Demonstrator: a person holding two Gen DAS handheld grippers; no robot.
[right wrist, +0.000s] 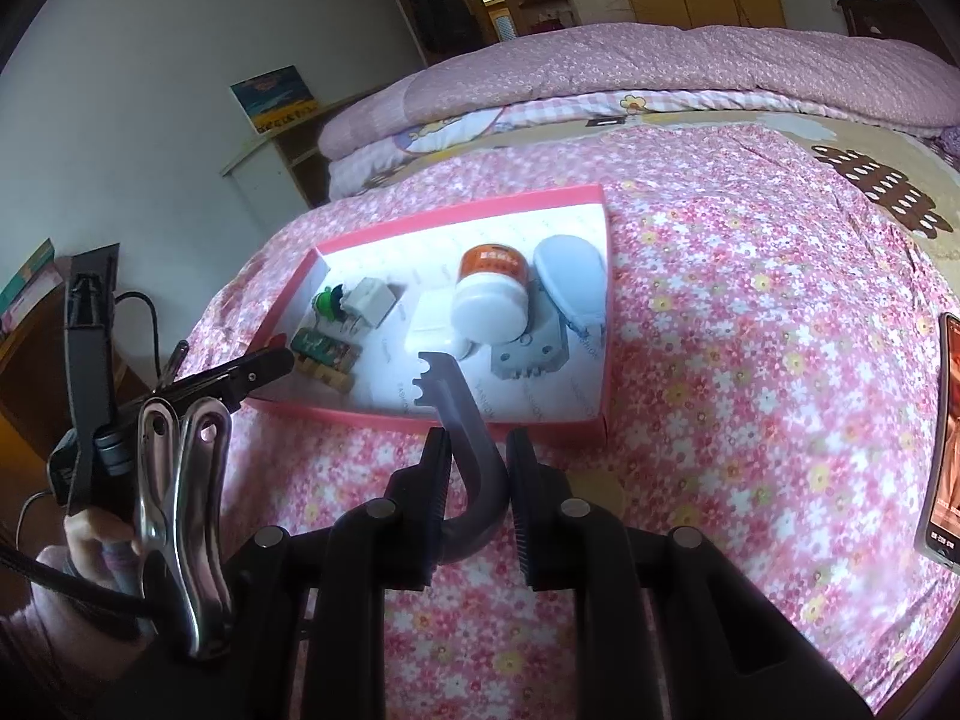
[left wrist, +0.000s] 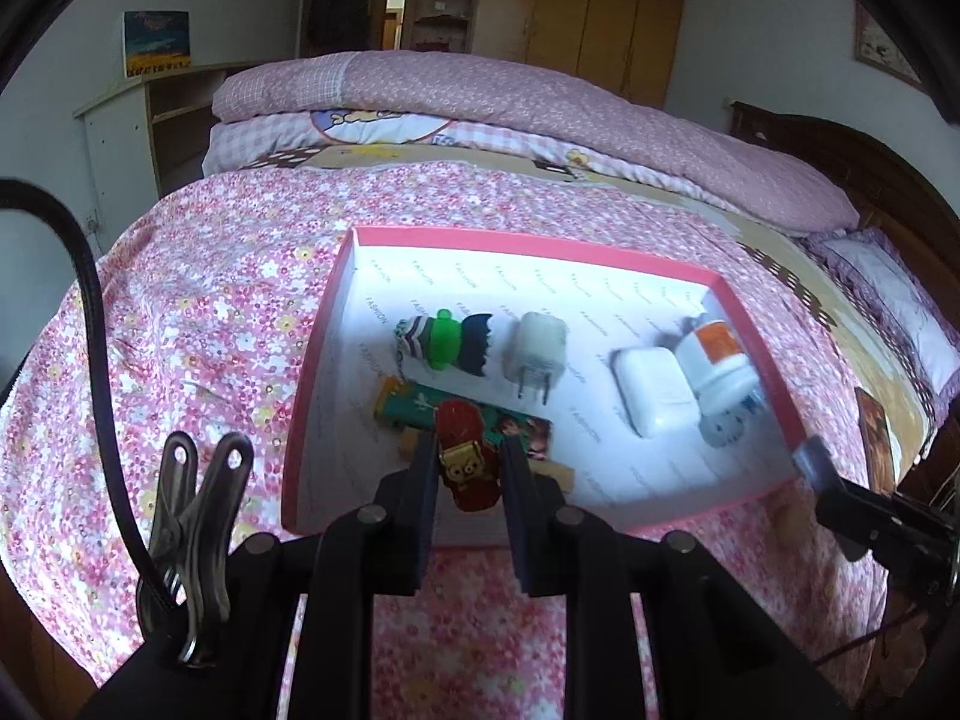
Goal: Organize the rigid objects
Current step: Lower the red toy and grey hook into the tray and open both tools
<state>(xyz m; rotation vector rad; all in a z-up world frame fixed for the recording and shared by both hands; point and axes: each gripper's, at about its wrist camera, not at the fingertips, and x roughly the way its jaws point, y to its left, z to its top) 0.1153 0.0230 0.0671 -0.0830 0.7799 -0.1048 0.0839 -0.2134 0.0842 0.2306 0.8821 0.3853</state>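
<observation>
Two claws angled downward: left claw (left wrist: 468, 468) grasping red toy (left wrist: 465, 456) over box (left wrist: 312, 360); right claw (right wrist: 477, 462) clenching curved tool (right wrist: 462, 414).

A: Phone (right wrist: 943, 438)'s getting cut off by the right edge. Bottle (left wrist: 717, 363) label's blurring, can't read.
B: Yep, bottle's hiding pt of the grey block (right wrist: 528, 354) too.

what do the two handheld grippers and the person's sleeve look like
Both the left gripper and right gripper are matte black with flat ribbed fingers and round silver pivot bolts. A shiny metal spring clip pins a black cable. The sleeve is pale pink.
</observation>
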